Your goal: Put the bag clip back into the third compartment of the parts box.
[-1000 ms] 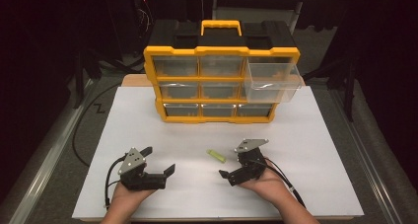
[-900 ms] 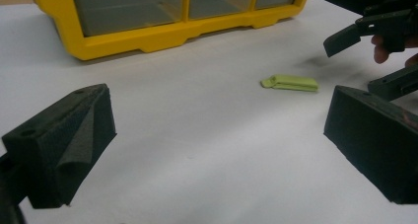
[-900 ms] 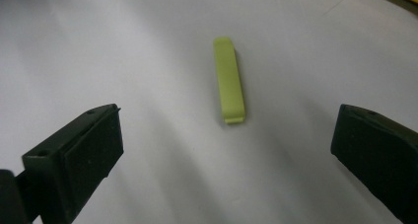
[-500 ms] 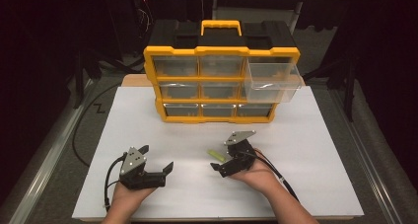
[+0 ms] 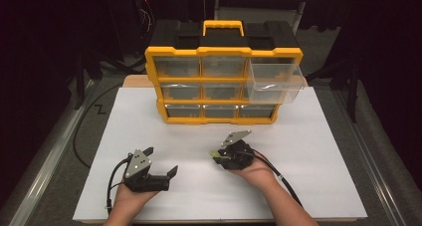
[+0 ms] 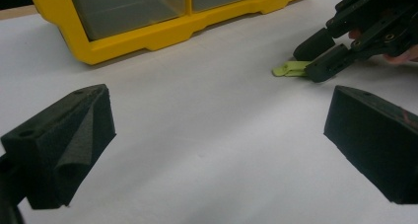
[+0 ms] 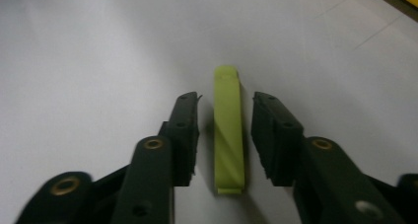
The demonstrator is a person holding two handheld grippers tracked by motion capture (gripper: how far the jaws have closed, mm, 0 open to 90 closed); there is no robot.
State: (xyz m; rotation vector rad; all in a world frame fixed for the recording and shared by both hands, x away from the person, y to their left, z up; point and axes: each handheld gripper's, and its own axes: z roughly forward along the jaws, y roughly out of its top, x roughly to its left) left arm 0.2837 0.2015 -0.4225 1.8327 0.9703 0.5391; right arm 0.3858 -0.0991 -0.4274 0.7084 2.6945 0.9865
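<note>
right gripper (image 7: 224, 135) low on the white table (image 5: 318, 151), jaws just been closing, now straddling small flat lime-green plastic strip (image 7: 228, 130). narrow gap visible on each side of strip in right gripper view, so pads not pressing yet; not clamped. strip flat on table, lengthwise between the jaws, far end poking out past the fingertips.

same seen from left gripper view: right gripper (image 6: 315, 54) at upper right, green strip (image 6: 291, 68) sticking out from between its tips, resting on the white surface. in high view, right gripper (image 5: 217, 156) in front of the cabinet, right of table centre, green tip (image 5: 213, 154) just visible at its nose.

left gripper (image 5: 159, 159) at near-left of table, jaws wide apart, nothing between them. foam pads (image 6: 74, 140) at both edges of left gripper view, bare white table between. well apart from the strip.

yellow-and-black plastic drawer cabinet with clear drawers (image 5: 224, 76) at back of table, upright, yellow carry handle on top. upper right clear drawer (image 5: 276, 84) pulled out, others pushed in. contents of open drawer too hard to make out. cabinet base (image 6: 162, 31) also at top of left gripper view.

cables trailing from both grippers toward near edge of table.
</note>
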